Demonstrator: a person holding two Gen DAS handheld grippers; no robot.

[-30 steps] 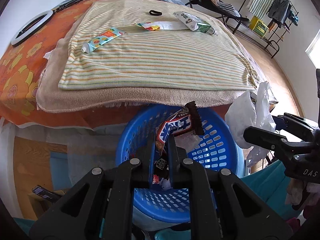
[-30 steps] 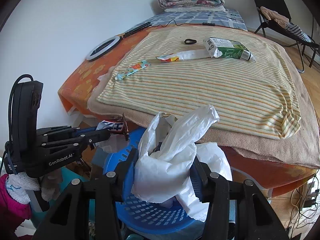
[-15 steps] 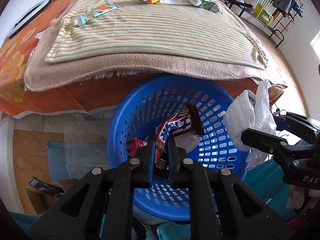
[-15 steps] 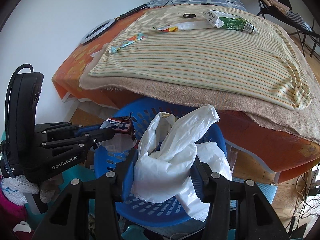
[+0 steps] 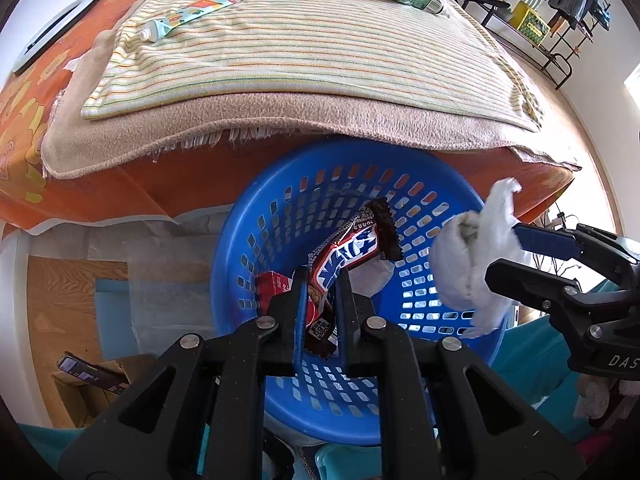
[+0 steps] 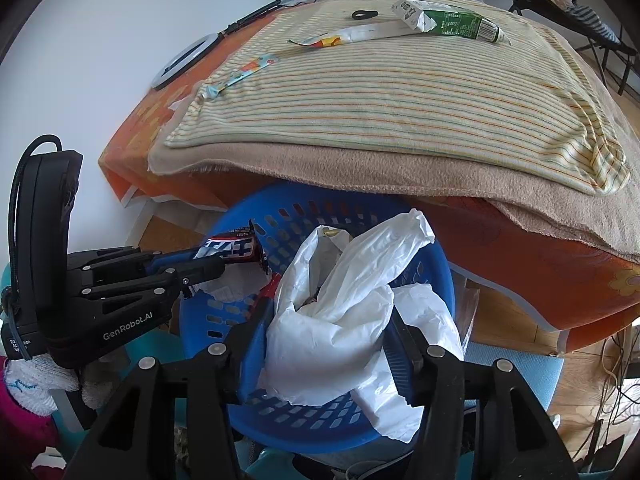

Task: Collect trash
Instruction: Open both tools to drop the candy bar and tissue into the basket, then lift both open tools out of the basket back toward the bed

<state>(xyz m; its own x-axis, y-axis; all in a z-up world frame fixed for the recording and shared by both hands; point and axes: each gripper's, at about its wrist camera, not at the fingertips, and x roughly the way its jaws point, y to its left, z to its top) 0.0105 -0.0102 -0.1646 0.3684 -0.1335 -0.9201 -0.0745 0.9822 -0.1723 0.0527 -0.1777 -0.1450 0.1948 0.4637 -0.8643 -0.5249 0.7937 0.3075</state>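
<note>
A round blue perforated basket [image 5: 256, 224] [image 6: 448, 280] stands on the floor against the bed's edge. My left gripper [image 5: 323, 280] is shut on a red, white and blue candy bar wrapper [image 5: 348, 256] [image 6: 230, 248] and holds it over the basket. My right gripper [image 6: 328, 320] is shut on a crumpled white plastic bag [image 6: 344, 312] [image 5: 476, 264], also above the basket. A red packet [image 5: 272, 286] and white paper lie inside the basket.
On the striped blanket [image 6: 400, 92] lie a colourful tube [image 5: 180, 18], a flat wrapper [image 6: 344, 36], a green-and-white carton [image 6: 444, 22] and a black hair tie [image 6: 364, 14]. A ring light [image 6: 188, 60] lies at the bed's left. A drying rack [image 5: 560, 8] stands far right.
Both grippers have moved down and forward over the basket, which now shows more fully. The wrapper and the bag stay gripped.
</note>
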